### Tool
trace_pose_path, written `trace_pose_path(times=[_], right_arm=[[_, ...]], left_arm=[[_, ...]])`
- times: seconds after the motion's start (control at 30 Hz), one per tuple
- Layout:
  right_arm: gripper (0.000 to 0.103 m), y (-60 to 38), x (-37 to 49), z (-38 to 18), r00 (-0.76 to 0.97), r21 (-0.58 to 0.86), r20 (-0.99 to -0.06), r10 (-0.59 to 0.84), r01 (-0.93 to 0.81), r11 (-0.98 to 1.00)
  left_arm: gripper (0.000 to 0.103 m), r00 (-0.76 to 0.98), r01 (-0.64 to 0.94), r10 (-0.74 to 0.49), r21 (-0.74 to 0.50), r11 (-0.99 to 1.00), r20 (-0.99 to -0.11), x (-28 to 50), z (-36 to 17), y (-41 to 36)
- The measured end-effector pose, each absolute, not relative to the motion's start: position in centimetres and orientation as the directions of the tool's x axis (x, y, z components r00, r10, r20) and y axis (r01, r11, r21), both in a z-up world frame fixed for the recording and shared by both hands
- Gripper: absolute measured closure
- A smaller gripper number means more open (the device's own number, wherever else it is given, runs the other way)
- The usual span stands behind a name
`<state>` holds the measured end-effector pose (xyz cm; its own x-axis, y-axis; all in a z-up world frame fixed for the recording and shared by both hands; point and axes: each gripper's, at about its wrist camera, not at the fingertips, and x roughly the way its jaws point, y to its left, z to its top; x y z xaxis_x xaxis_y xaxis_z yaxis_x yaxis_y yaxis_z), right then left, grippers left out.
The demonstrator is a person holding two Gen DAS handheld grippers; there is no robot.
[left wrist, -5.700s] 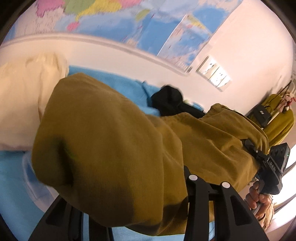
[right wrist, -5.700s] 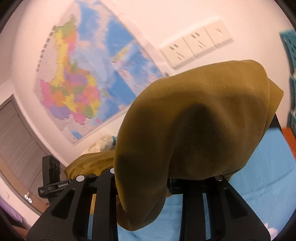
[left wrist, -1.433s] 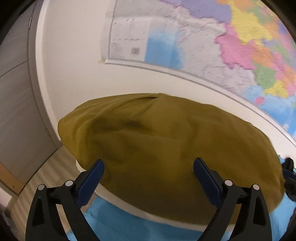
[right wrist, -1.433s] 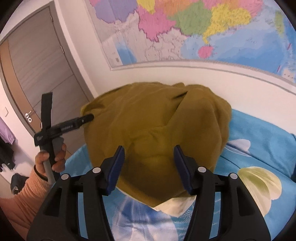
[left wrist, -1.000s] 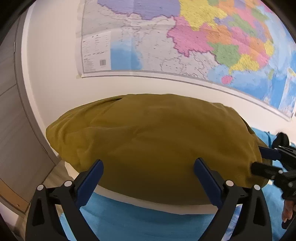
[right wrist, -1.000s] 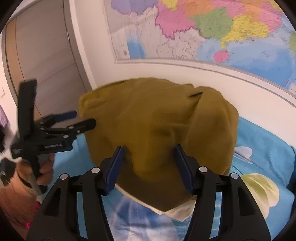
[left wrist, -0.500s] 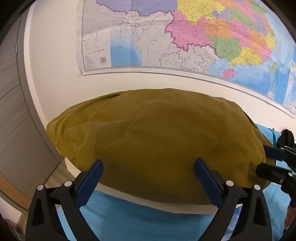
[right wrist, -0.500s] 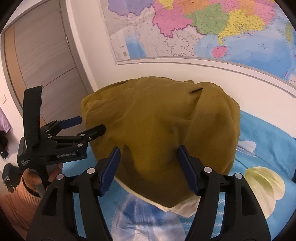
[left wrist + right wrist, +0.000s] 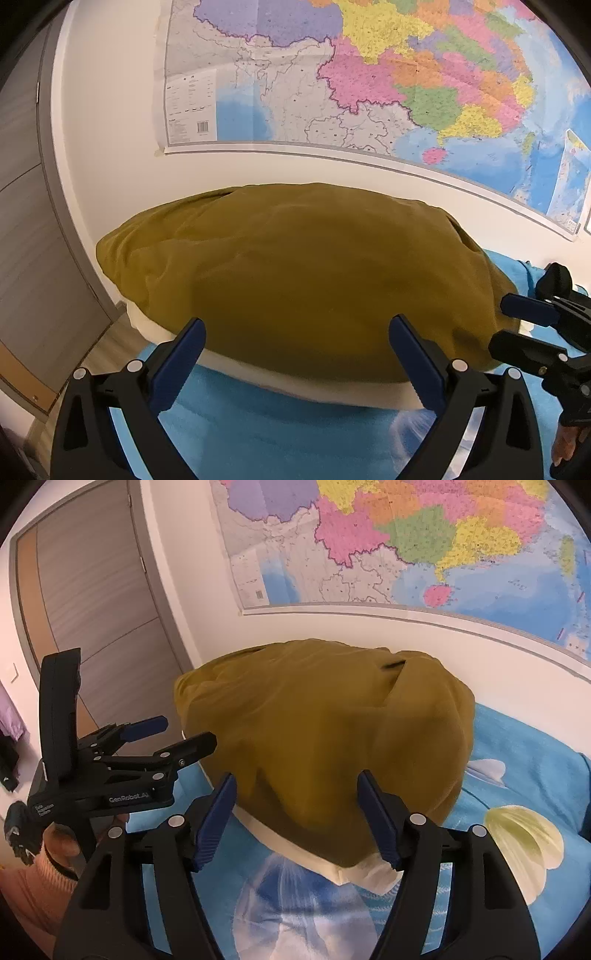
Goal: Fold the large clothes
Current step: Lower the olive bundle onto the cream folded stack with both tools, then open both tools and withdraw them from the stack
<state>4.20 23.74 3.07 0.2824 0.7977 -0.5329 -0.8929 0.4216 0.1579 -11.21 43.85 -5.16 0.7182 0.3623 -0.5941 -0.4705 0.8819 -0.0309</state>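
Note:
A folded mustard-brown garment (image 9: 306, 273) lies on top of a cream folded item (image 9: 295, 387) on the blue bed, against the wall. It also shows in the right wrist view (image 9: 325, 734), over the cream item (image 9: 354, 871). My left gripper (image 9: 295, 332) is open and empty, its fingers just short of the garment's near edge. My right gripper (image 9: 295, 786) is open and empty, at the stack's right near corner. Each gripper shows in the other's view, the left gripper (image 9: 173, 734) and the right gripper (image 9: 517, 325), both open.
The blue bedsheet (image 9: 258, 435) with a printed pattern (image 9: 517, 834) lies under the stack. A wall map (image 9: 369, 81) hangs above. A grey door (image 9: 92, 590) and the bed's left edge are at left. A dark item (image 9: 557, 277) lies at far right.
Earlier both grippers held the garment up in the air. It now lies folded on the cream item and both grippers are open, drawn slightly back from it.

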Motion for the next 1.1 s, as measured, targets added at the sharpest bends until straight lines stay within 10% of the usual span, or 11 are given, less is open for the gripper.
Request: trace_pose_path(times=[0.23,1.1], right_arm=[[0.006,22.1,1.9,2.6,0.327,0.140,-0.505,0.799,-0.882,0.449],[0.006,17.4,-5.1,0.9,0.390,0.090,-0.471,0.791,-0.871,0.483]], left_arm=[[0.007,0.713,-0.510,0.365,-0.086,0.856,-0.598,-13.5,-5.8,42.6],[0.007,0.653,-0.606,0.477,-0.028,0.795,-0.588,-20.7,-6.5,36.6]])
